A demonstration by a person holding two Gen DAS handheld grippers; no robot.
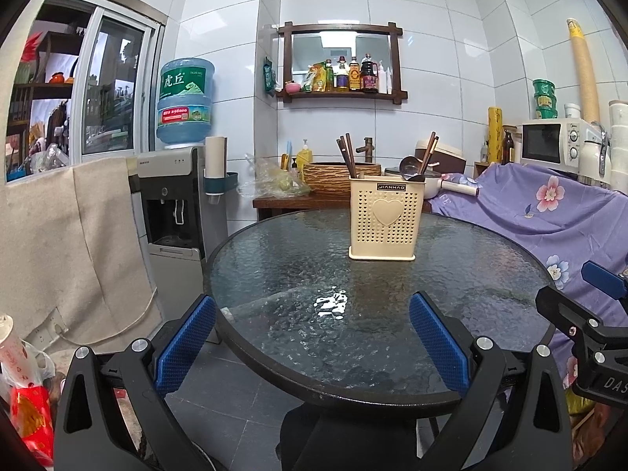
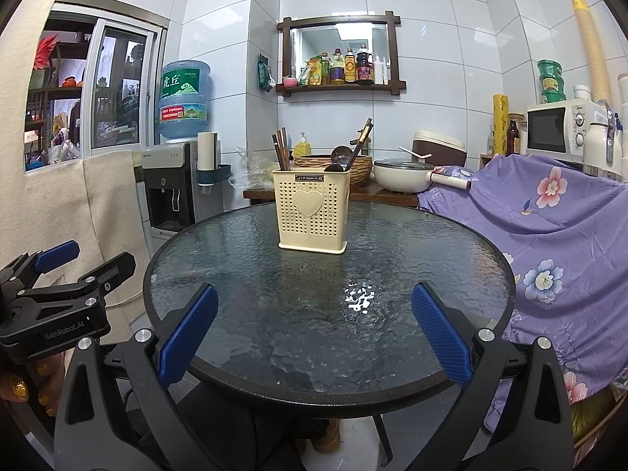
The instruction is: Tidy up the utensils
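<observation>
A cream perforated utensil holder (image 1: 386, 218) with a heart on its front stands upright on the far side of the round glass table (image 1: 274, 259). It also shows in the right wrist view (image 2: 312, 212). Brown chopsticks (image 1: 347, 155) stand in its left compartment. More chopsticks (image 1: 428, 149) and metal spoons (image 1: 410, 167) stand in its right one. My left gripper (image 1: 312, 314) is open and empty over the table's near edge. My right gripper (image 2: 314, 308) is open and empty too, to the right of the left one.
A water dispenser (image 1: 176, 204) stands left of the table. A purple flowered cloth (image 1: 549, 212) covers furniture on the right. Behind the table a wooden counter (image 2: 388, 196) holds a woven basket (image 1: 329, 176) and a white pot (image 2: 400, 176). A microwave (image 2: 561, 127) is at far right.
</observation>
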